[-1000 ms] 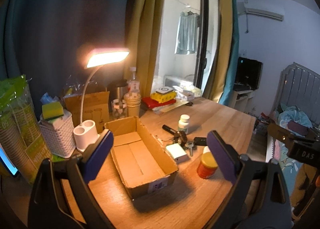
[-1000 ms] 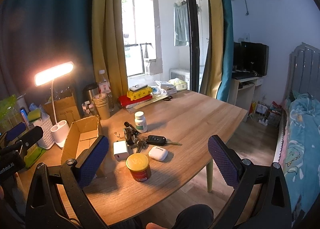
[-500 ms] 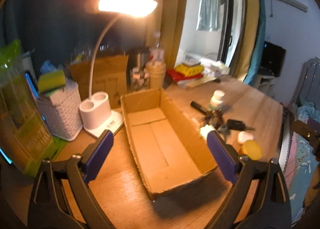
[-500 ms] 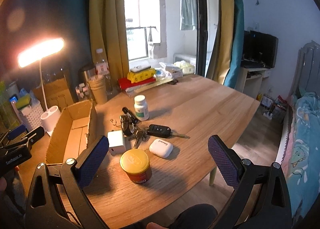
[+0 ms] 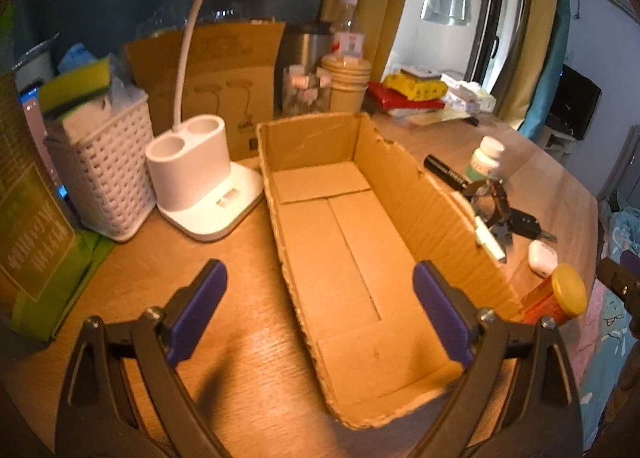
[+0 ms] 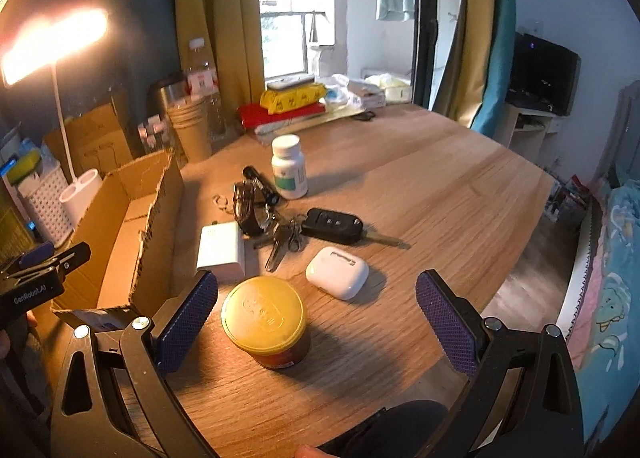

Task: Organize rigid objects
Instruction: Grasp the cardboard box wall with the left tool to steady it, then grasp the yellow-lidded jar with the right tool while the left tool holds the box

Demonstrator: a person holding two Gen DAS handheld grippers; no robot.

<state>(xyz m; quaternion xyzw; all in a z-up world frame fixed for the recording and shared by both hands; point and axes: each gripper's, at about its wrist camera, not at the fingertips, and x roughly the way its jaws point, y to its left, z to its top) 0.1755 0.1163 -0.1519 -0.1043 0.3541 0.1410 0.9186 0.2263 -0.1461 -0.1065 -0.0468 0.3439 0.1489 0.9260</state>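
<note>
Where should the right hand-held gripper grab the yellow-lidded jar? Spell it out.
Grip the jar across its round side wall, just under the yellow lid. It stands upright on the table, so come in level from the near side, where the open right hand-held gripper already faces it. The white charger and earbud case lie behind the jar, leaving its flanks free for the pads.

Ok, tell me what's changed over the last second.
Both tongs moved in, open and empty. The left tongs dropped toward the cardboard box, now straddling its near end. The right tongs closed in on the yellow-lidded jar, which now sits between the fingers, ungripped. Nothing was picked up; the jar, earbud case, keys and box kept their places.
</note>
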